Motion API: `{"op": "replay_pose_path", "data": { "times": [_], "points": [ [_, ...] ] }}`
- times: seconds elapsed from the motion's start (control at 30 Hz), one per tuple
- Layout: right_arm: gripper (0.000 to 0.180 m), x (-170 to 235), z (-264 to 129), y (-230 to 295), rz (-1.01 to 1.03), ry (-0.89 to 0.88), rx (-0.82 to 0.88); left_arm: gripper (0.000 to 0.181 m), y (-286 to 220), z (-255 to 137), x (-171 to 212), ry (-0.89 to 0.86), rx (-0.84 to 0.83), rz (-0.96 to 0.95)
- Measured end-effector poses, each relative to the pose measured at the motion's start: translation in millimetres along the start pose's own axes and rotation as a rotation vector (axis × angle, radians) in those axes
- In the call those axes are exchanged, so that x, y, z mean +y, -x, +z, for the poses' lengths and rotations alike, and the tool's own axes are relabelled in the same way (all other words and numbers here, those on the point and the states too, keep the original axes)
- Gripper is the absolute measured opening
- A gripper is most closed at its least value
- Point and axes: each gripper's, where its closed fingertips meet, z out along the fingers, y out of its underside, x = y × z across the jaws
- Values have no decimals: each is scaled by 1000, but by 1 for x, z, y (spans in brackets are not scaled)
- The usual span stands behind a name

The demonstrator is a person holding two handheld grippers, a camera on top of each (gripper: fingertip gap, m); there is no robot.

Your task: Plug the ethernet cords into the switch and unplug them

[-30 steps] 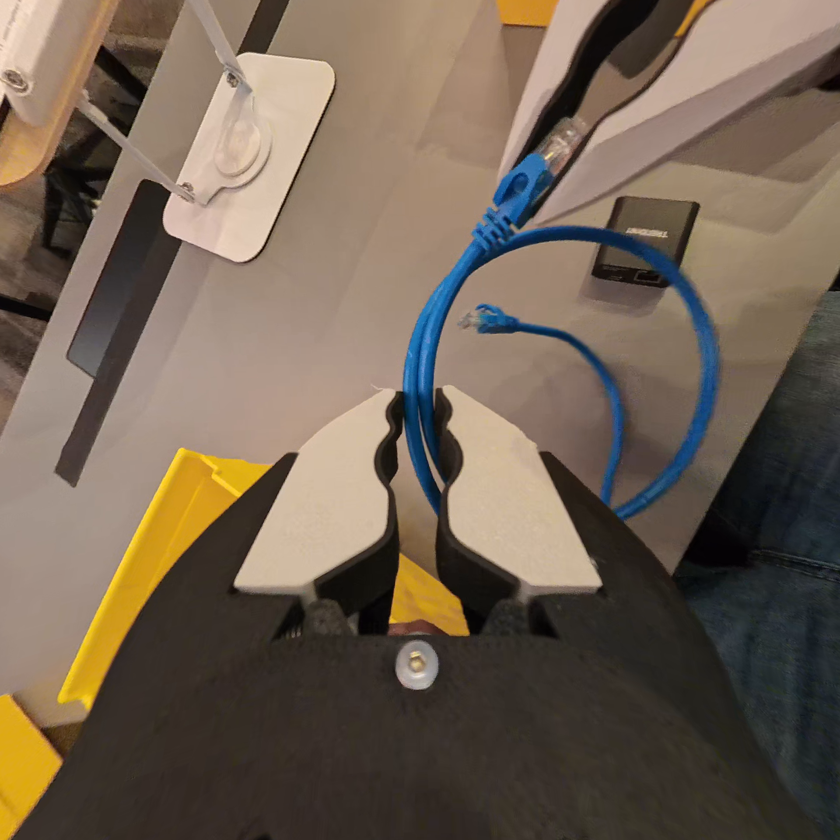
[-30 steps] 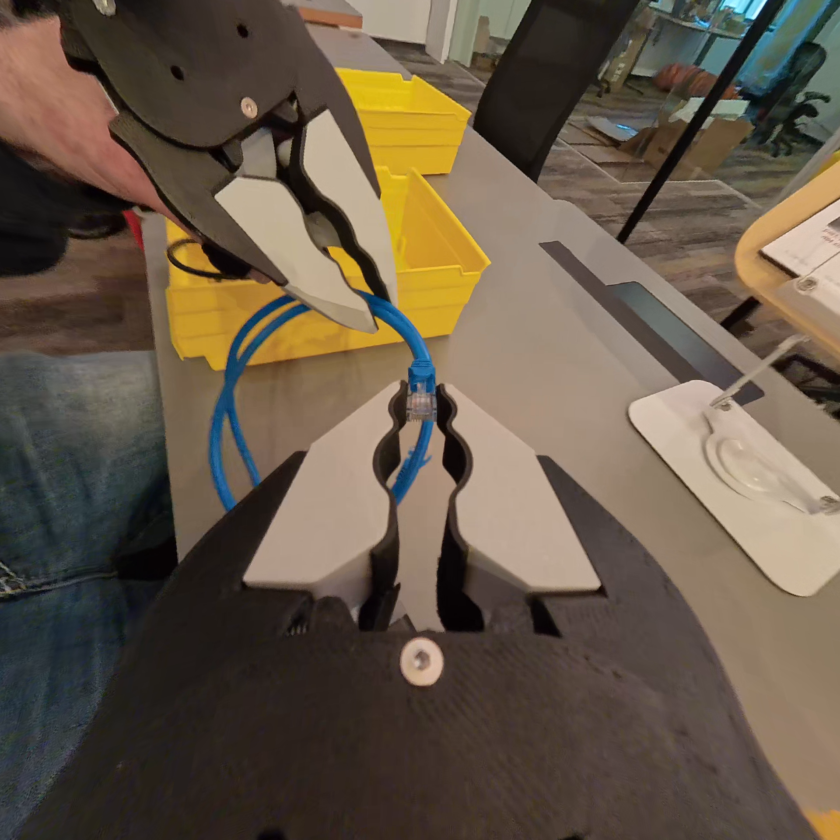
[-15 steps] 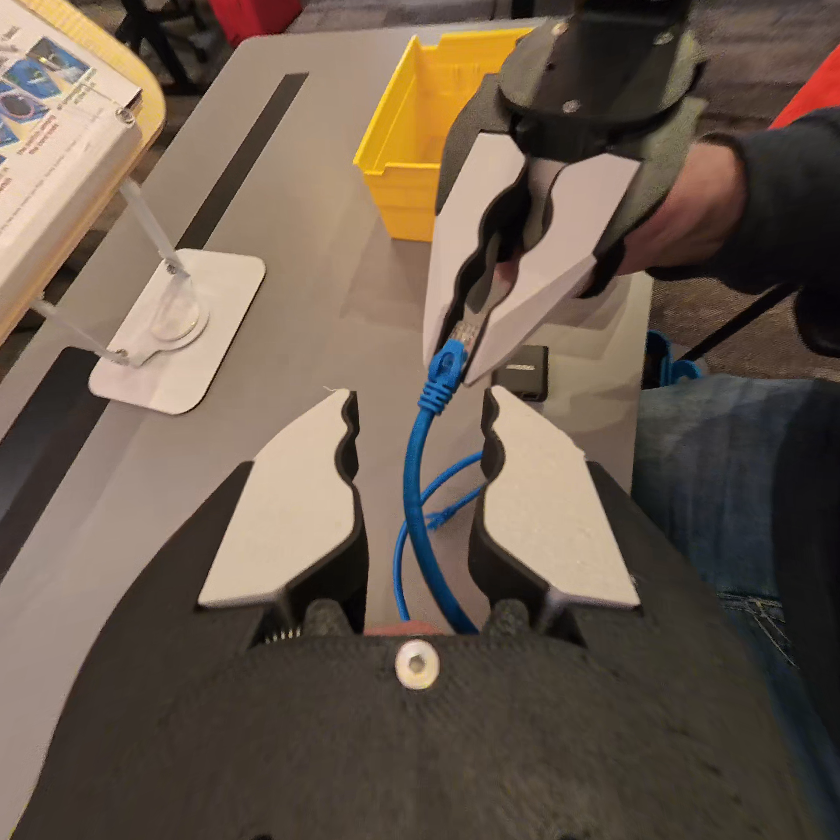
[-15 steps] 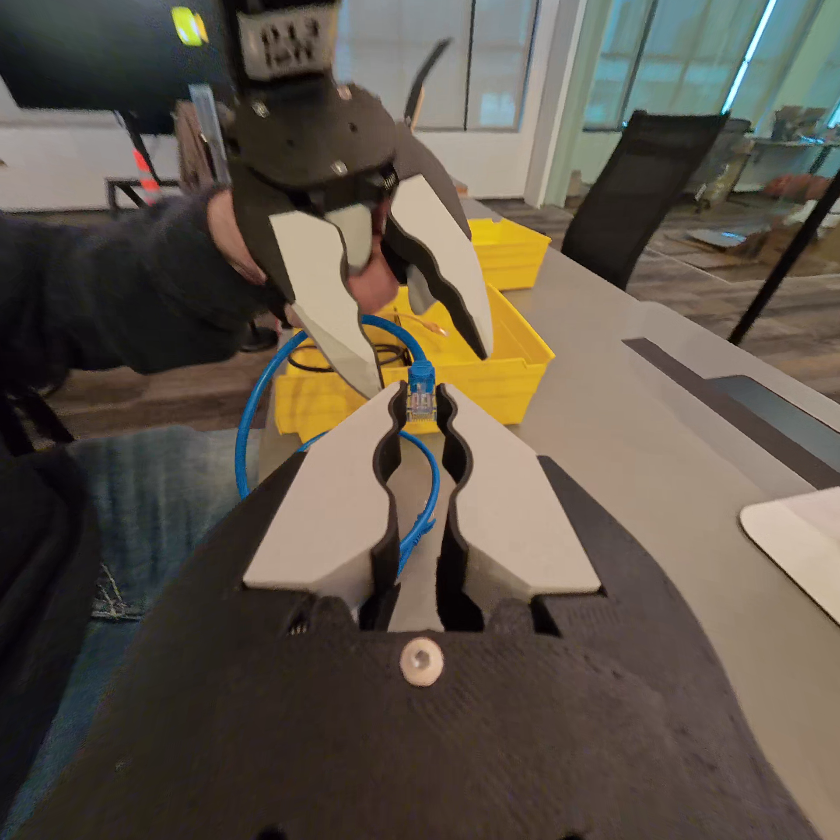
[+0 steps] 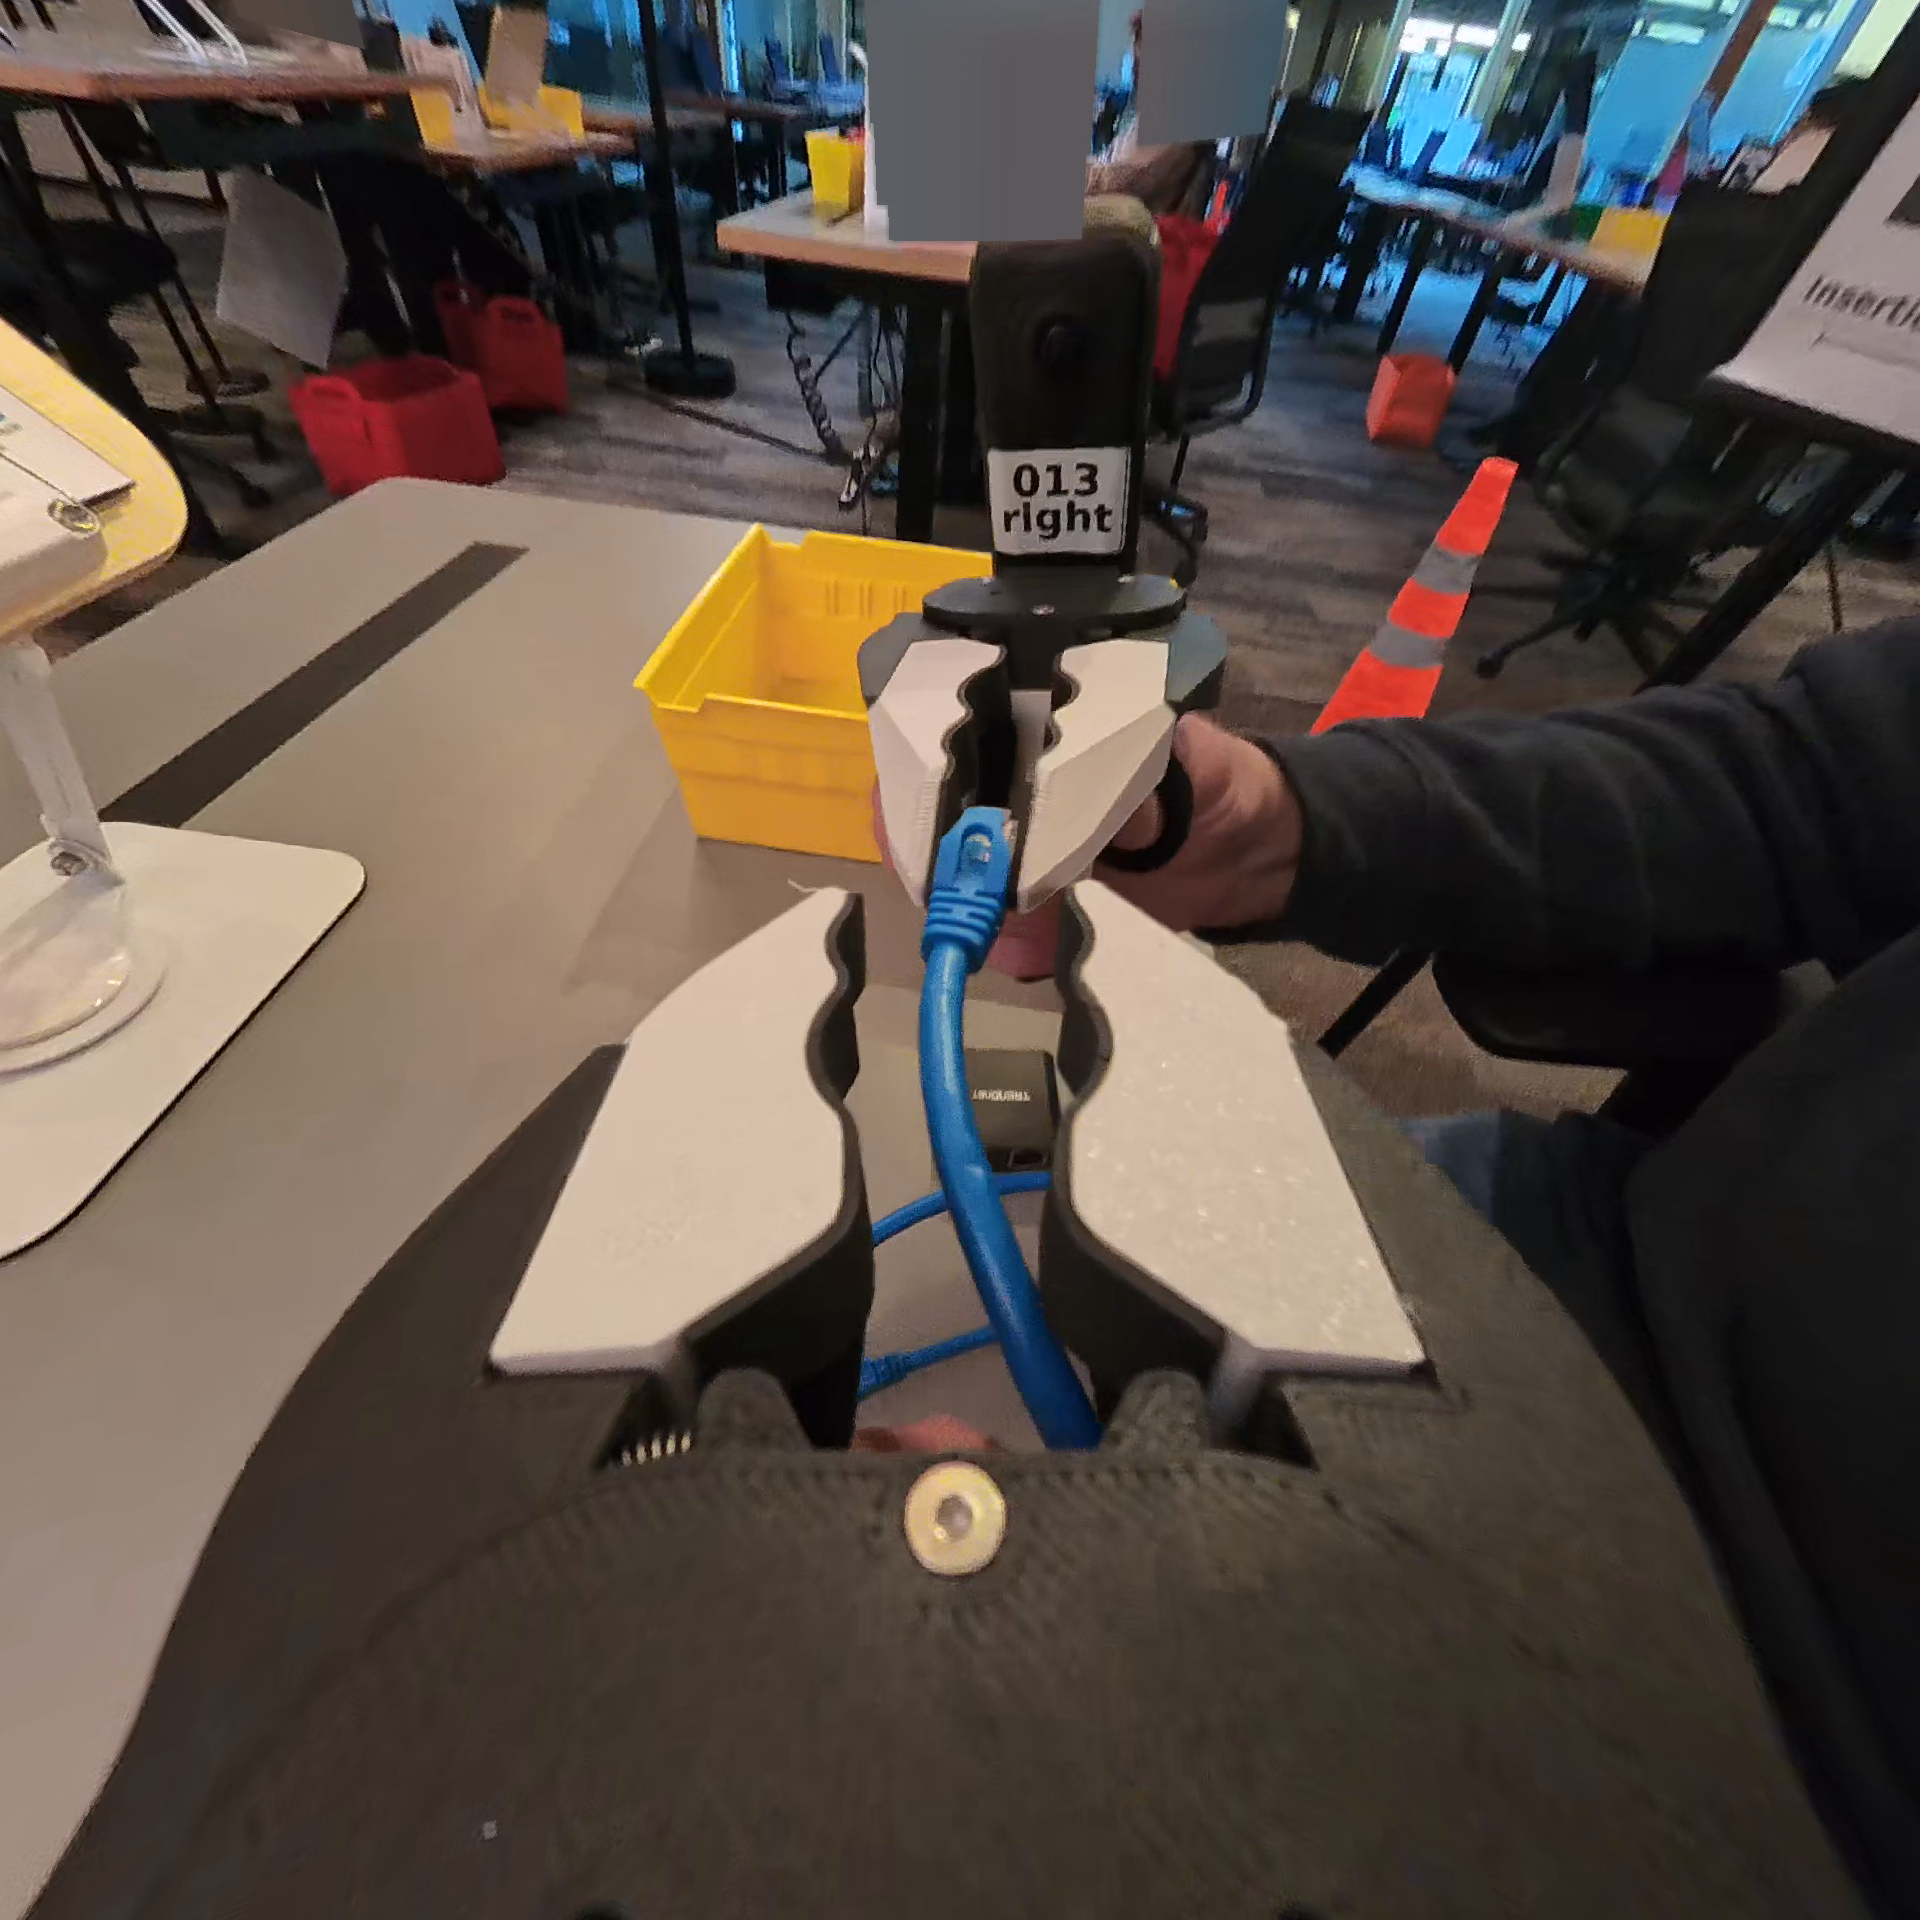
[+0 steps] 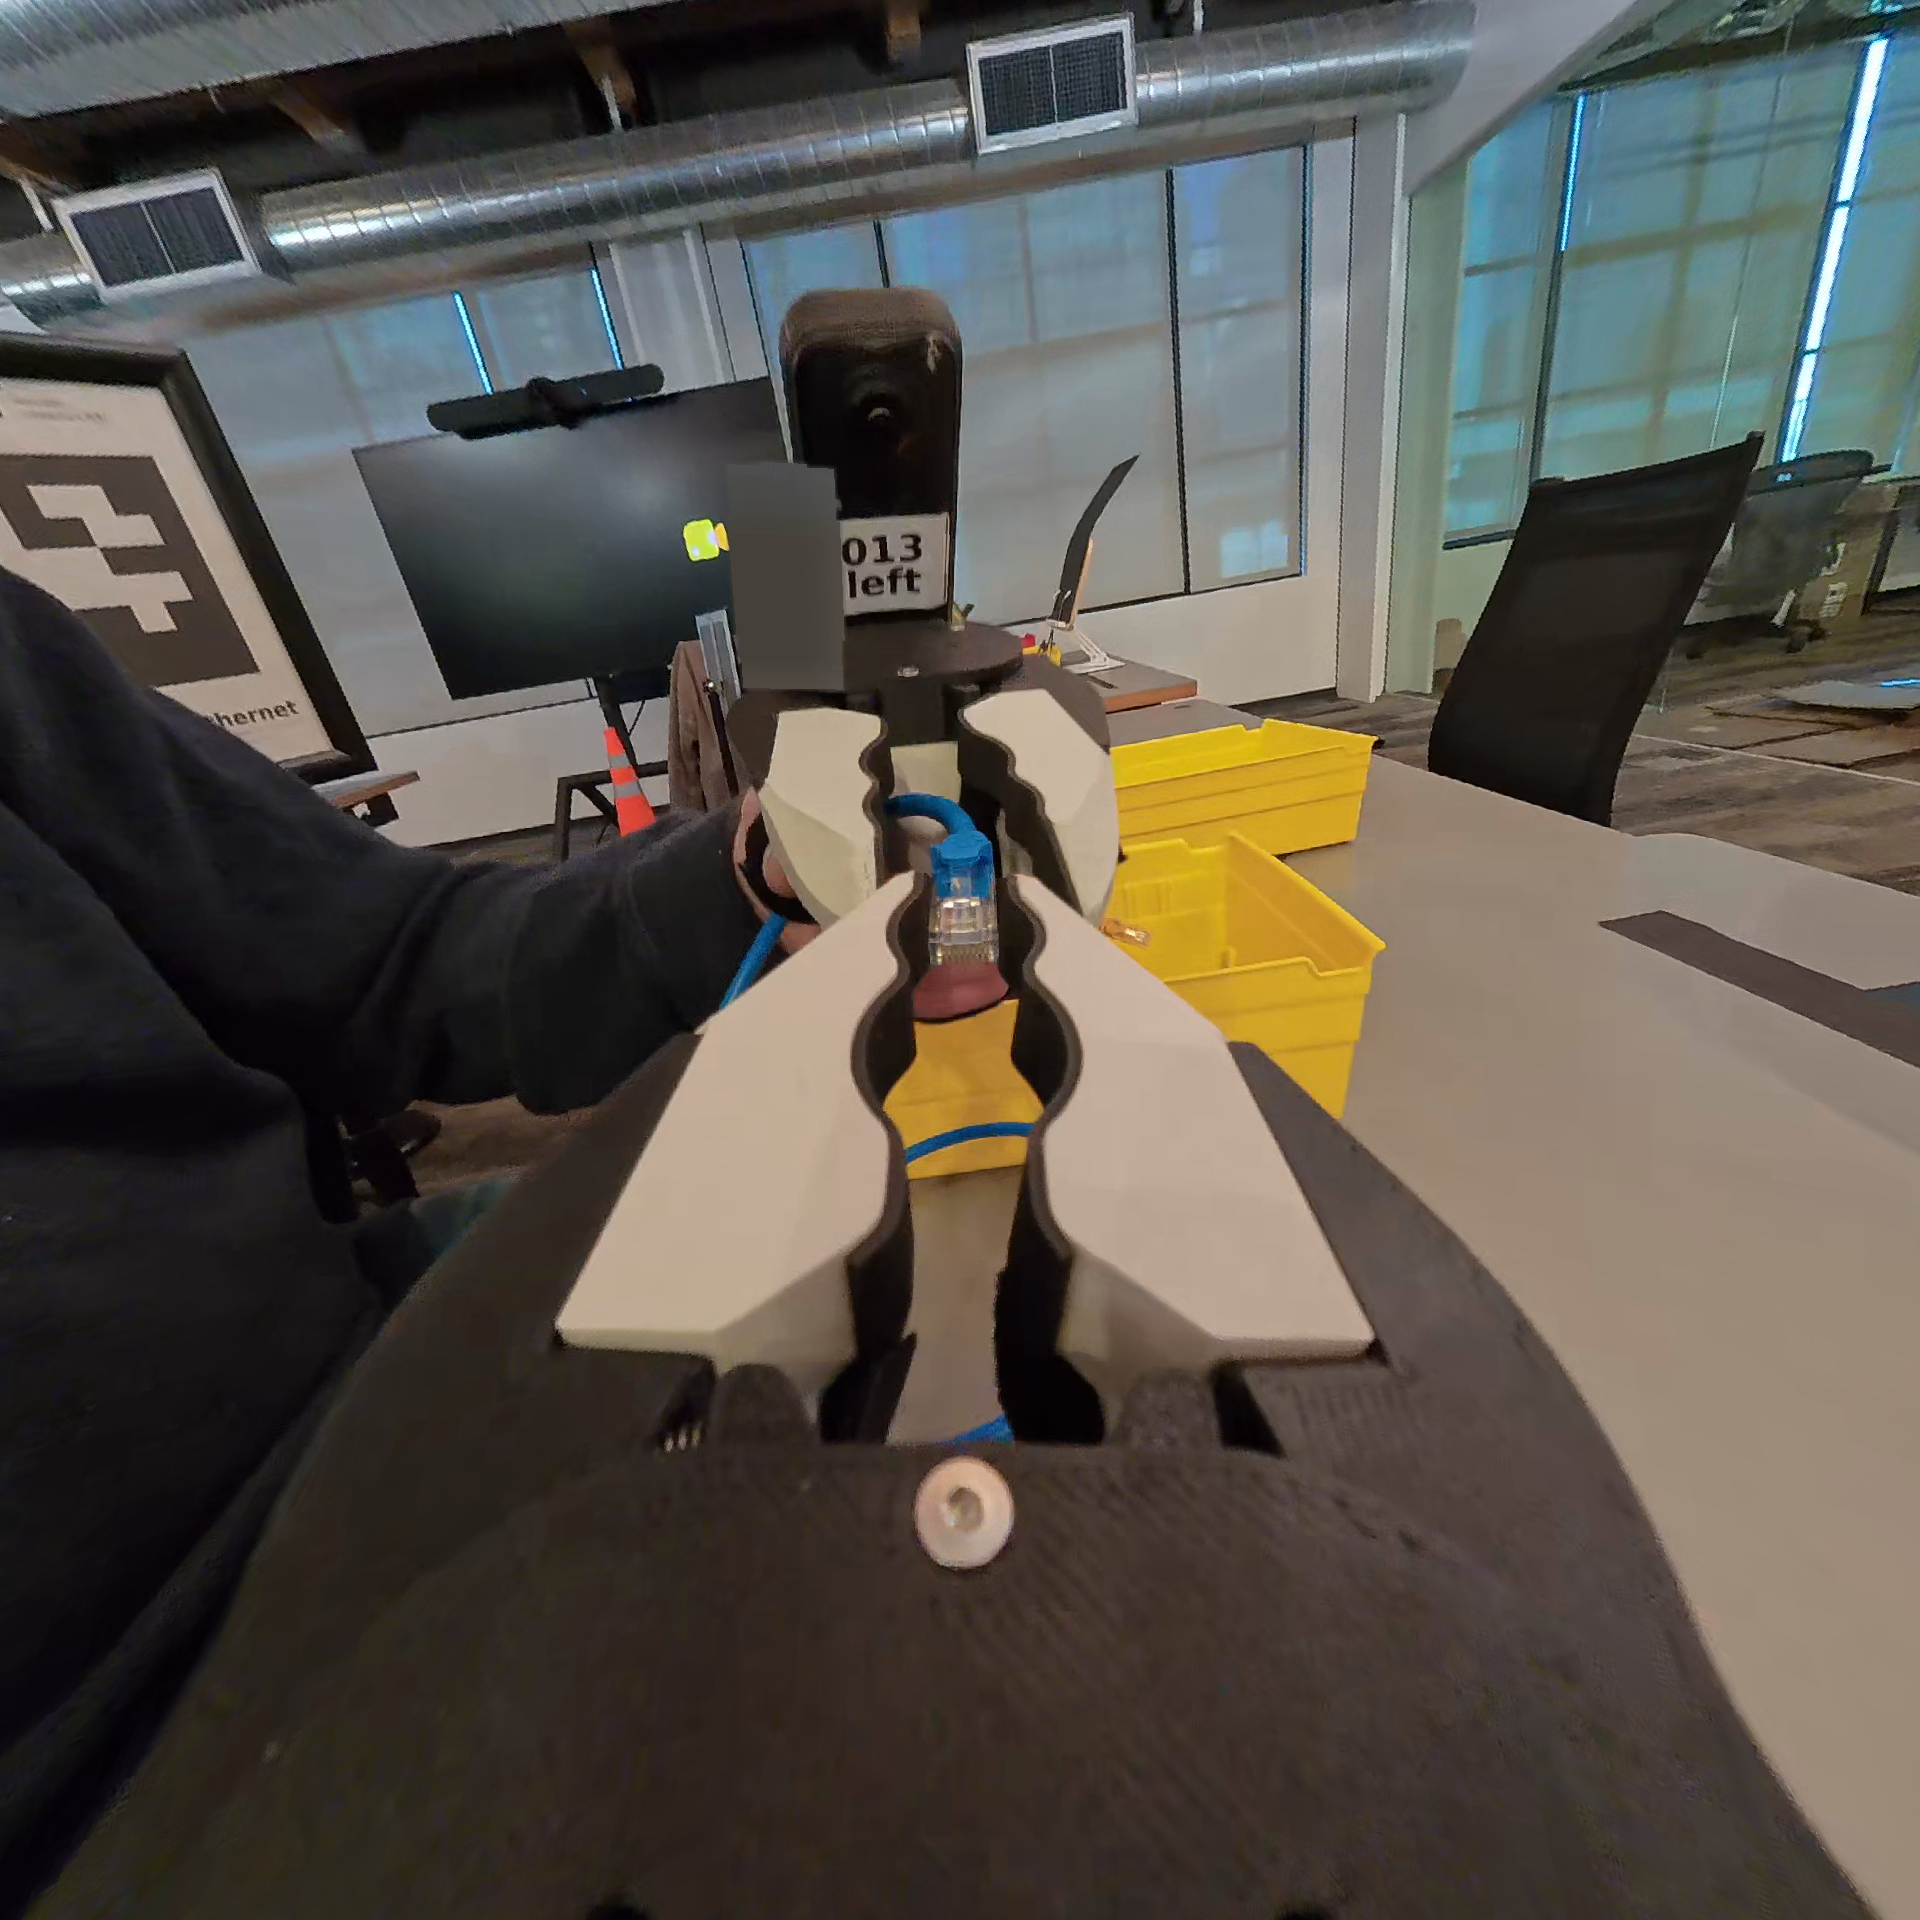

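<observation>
Ethernet cord (image 5: 971,1132), blue, hangs above the grey table (image 5: 447,790), its plug (image 6: 961,904) clamped in the right gripper (image 6: 964,894). Left gripper (image 5: 961,914) fingers stand apart around it. Yellow bin (image 5: 774,675) behind; black switch (image 5: 1013,1101) beneath.

The right gripper (image 6: 964,914) pinches the blue cord's clear plug (image 6: 962,914), facing the left gripper (image 6: 935,821).

Open yellow plastic bin (image 5: 769,707) on grey table (image 5: 436,790), white flat stand base (image 5: 197,997) left, orange traffic cone (image 5: 1423,613) behind.
</observation>
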Motion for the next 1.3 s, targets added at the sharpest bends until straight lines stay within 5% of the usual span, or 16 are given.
{"op": "replay_pose_path", "data": {
  "times": [0.97, 1.3],
  "points": [
    [11, -13, -16, 10, 110, -108, -141, 9, -13, -4, -29, -294, -23, 16],
    [11, -14, -15, 15, 85, -113, -162, 19, -19, -2, -21, -200, -19, 17]
  ]
}}
